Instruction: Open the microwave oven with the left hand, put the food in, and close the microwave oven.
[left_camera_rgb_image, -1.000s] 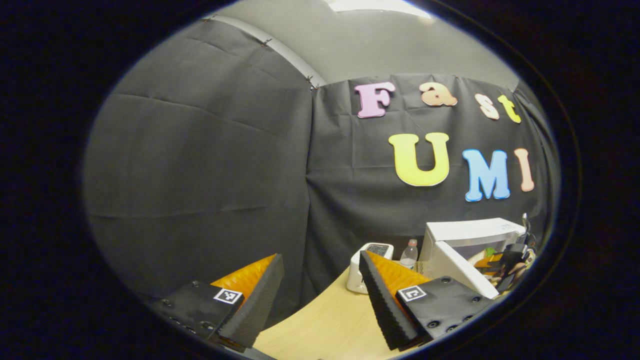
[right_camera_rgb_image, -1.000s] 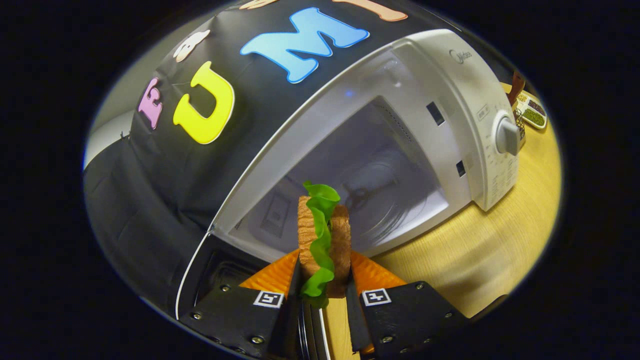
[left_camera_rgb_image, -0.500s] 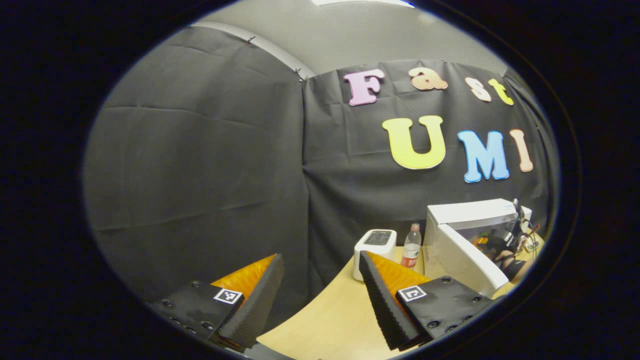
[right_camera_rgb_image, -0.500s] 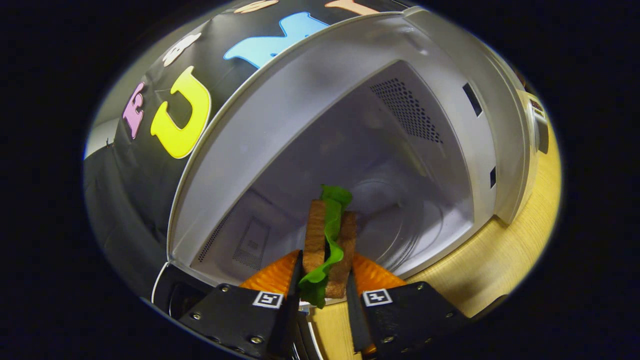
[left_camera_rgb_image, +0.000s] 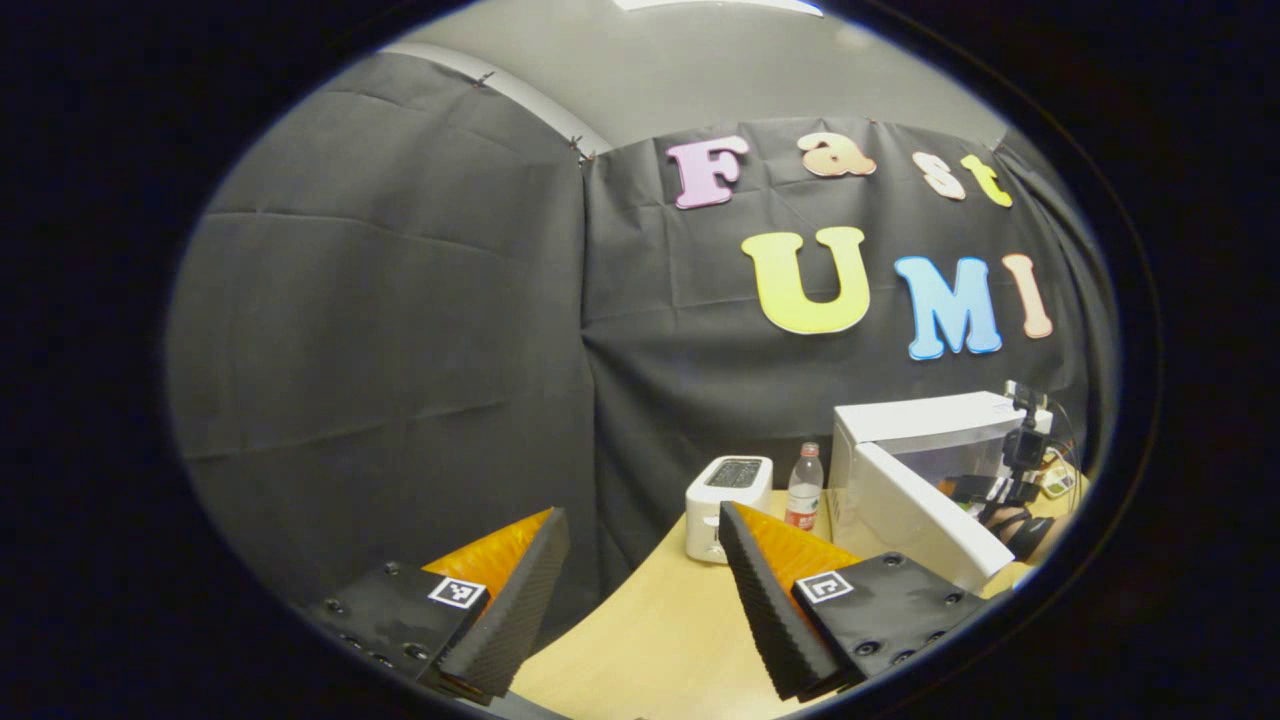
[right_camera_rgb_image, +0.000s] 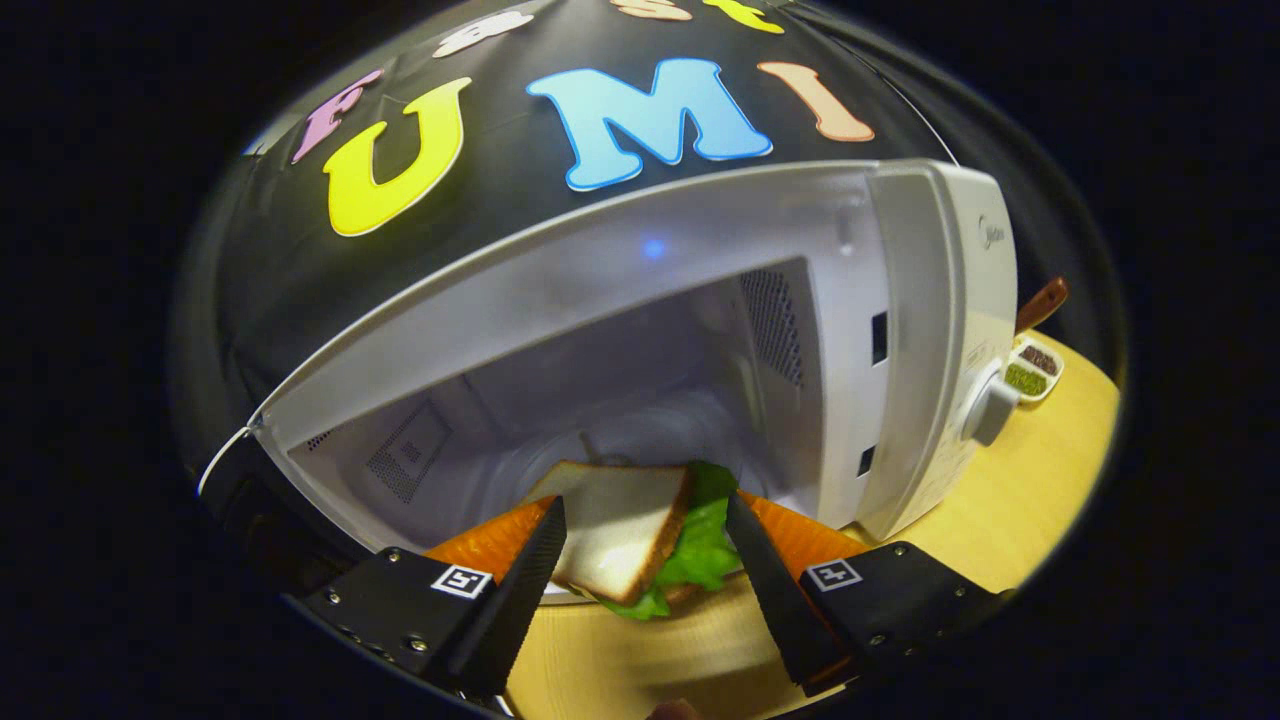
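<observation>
In the right gripper view the microwave (right_camera_rgb_image: 900, 330) stands on the table (right_camera_rgb_image: 1040, 470) against the booth wall, its cavity open toward the camera. The sandwich (right_camera_rgb_image: 630, 535) lies flat at 6 o'clock, in the cavity's front edge, between the spread fingers (right_camera_rgb_image: 520, 590) of the right gripper (right_camera_rgb_image: 645, 590), touching neither. The knob (right_camera_rgb_image: 985, 410) sits at 3 o'clock, a small dish (right_camera_rgb_image: 1035, 365) beyond it.

In the left gripper view the toaster (left_camera_rgb_image: 728, 492) stands at 5 o'clock on the table (left_camera_rgb_image: 650, 640), the bottle (left_camera_rgb_image: 802, 486) just right of it, then the microwave (left_camera_rgb_image: 930, 420) with its door (left_camera_rgb_image: 915, 515) swung out. The left gripper (left_camera_rgb_image: 640, 590) hangs well apart from all three.
</observation>
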